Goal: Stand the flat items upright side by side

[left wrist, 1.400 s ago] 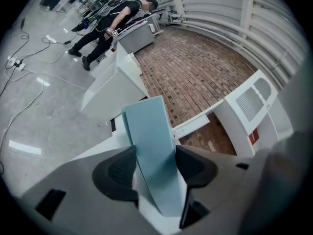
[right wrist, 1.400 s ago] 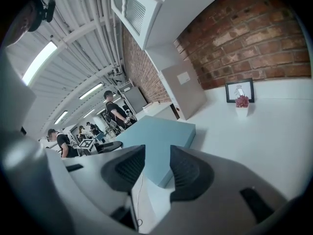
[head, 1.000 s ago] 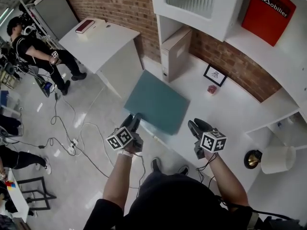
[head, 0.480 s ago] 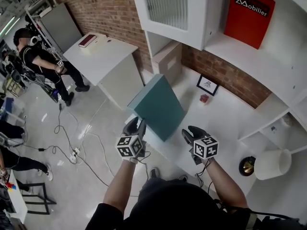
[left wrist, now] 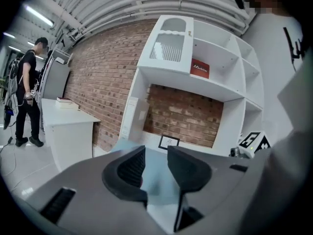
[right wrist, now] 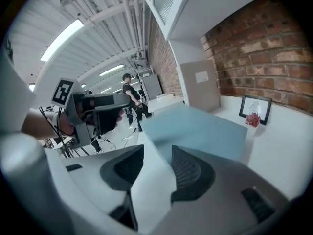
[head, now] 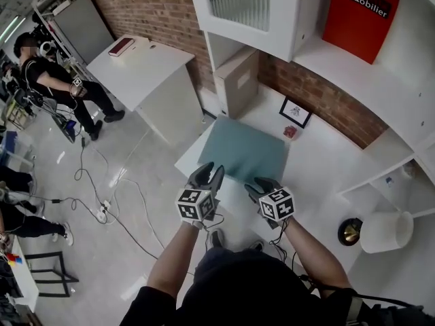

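A flat teal board [head: 243, 149] lies low on the white counter [head: 319, 175]. A beige box [head: 239, 80] stands upright behind it by the brick wall. My left gripper [head: 210, 171] is at the board's near left edge. Its jaws have just been closing, and the teal board [left wrist: 156, 170] shows through the gap with no pad pressing on it. My right gripper [head: 258, 183] is at the near right edge. Its jaws have just been opening, and in the right gripper view [right wrist: 157, 150] only white counter lies between them, with the board [right wrist: 195, 129] just beyond.
A small picture frame [head: 296, 112] and a tiny red ornament [head: 290, 132] stand at the wall behind the board. A red box [head: 360, 9] sits on the upper shelf. A lamp [head: 387, 228] is at the right. A person [head: 47, 73] stands by a white desk [head: 139, 60].
The teal board, tipped up steeply half a second ago, now lies flatter and further onto the counter. Both grippers have drawn closer together at its near edge.
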A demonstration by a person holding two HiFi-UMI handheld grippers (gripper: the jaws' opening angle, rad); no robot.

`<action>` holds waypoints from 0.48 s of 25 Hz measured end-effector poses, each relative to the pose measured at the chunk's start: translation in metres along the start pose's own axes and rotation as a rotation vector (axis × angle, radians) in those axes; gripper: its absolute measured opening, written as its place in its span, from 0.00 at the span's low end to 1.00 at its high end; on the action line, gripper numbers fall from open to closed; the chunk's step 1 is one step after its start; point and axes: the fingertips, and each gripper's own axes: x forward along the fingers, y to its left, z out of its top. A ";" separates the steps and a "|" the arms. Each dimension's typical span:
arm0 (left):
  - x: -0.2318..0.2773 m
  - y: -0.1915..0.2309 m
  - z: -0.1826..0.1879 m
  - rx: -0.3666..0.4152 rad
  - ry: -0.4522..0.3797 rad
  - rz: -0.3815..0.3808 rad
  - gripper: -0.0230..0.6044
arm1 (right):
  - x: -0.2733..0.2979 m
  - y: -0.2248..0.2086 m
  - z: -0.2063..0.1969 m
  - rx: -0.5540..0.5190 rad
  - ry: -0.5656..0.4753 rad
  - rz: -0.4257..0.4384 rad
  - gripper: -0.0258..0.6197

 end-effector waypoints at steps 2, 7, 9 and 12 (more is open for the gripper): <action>0.001 0.007 -0.010 -0.006 0.029 0.004 0.26 | 0.001 -0.010 -0.007 0.031 0.012 -0.027 0.31; -0.004 0.052 -0.044 -0.096 0.100 0.060 0.27 | -0.003 -0.041 -0.010 0.093 0.001 -0.149 0.31; -0.006 0.076 -0.058 -0.133 0.133 0.090 0.32 | -0.007 -0.056 -0.011 0.127 -0.007 -0.210 0.32; -0.003 0.108 -0.076 -0.186 0.197 0.118 0.45 | -0.015 -0.080 -0.016 0.203 -0.021 -0.317 0.35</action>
